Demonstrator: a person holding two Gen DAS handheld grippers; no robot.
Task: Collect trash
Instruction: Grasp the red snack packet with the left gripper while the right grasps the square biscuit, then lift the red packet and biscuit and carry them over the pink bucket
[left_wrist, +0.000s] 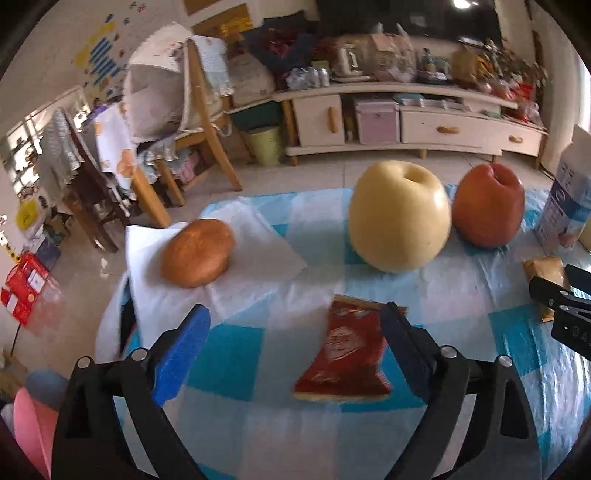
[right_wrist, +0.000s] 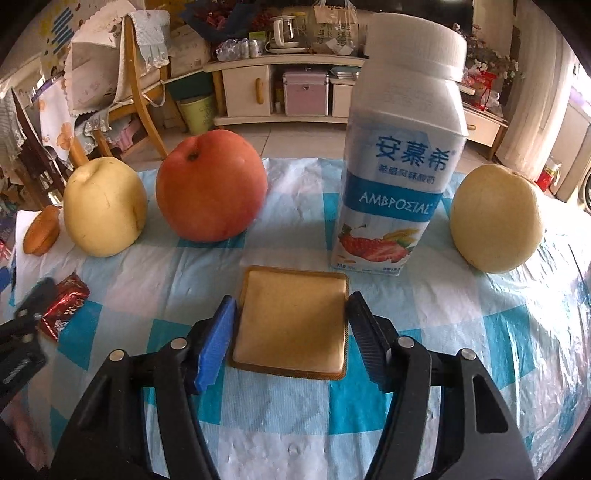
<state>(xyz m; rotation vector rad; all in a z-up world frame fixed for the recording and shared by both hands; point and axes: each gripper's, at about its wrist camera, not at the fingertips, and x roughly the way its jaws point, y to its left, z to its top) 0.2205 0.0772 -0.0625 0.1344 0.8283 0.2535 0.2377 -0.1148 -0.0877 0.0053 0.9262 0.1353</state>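
A red snack wrapper (left_wrist: 343, 354) lies flat on the blue-and-white checked tablecloth (left_wrist: 461, 302). My left gripper (left_wrist: 295, 312) stands wide open around it, and the wrapper lies close to the right finger (left_wrist: 402, 339). A tan square packet (right_wrist: 291, 325) lies flat and unbent between the fingers of my right gripper (right_wrist: 292, 299), whose pads sit right at its two side edges. The red wrapper (right_wrist: 64, 306) also shows at the left of the right wrist view, beside the left gripper's black finger (right_wrist: 26, 321).
Behind the trash stand a brown bun (left_wrist: 197, 253) on a white napkin (left_wrist: 258, 236), a yellow pear (left_wrist: 399, 218), a red apple (right_wrist: 210, 188), a yogurt bottle (right_wrist: 400, 147) and a second pear (right_wrist: 496, 218). A wooden chair (left_wrist: 199, 122) and a green bin (left_wrist: 264, 144) stand on the floor beyond.
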